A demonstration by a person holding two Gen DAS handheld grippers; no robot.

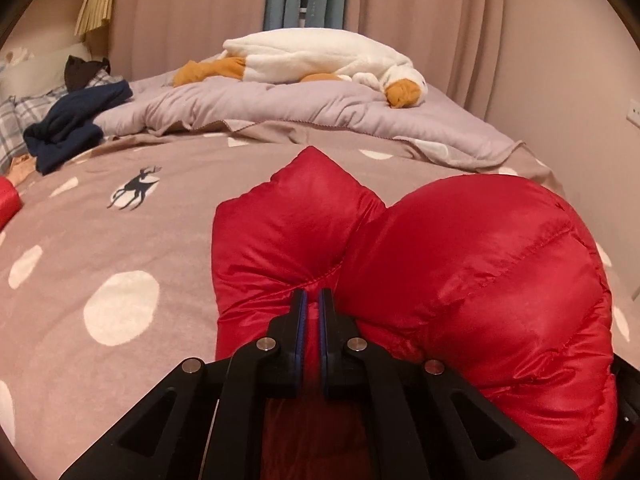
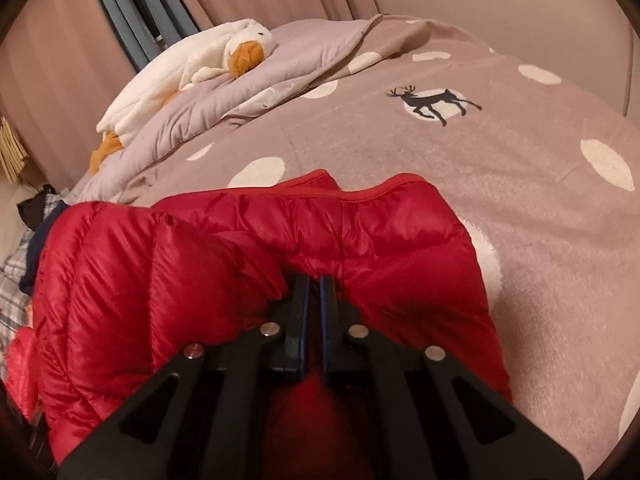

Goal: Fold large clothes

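A: Where is the red down jacket (image 1: 460, 264)?
B: On the bed (image 1: 120, 240), lying on the taupe cover with white dots and a deer print (image 1: 136, 192), bunched into puffy lobes on the near side of that deer.

A: And the left gripper (image 1: 313, 300)?
B: Its fingers (image 1: 299, 320) are pinched together on a seam of the jacket, red fabric pressed between the pads.

A: The right gripper (image 2: 315, 284)?
B: The same: fingers (image 2: 300, 312) nearly closed, clamping a fold of the jacket just inside its piped edge.

A: Anything beyond the jacket?
B: A lilac quilt (image 1: 280, 108) crumpled at the far side, a white goose plush (image 1: 320, 56) lying on it, and a dark navy garment (image 1: 76, 120) left of the quilt.

A: Any containers?
B: None that I can make out.
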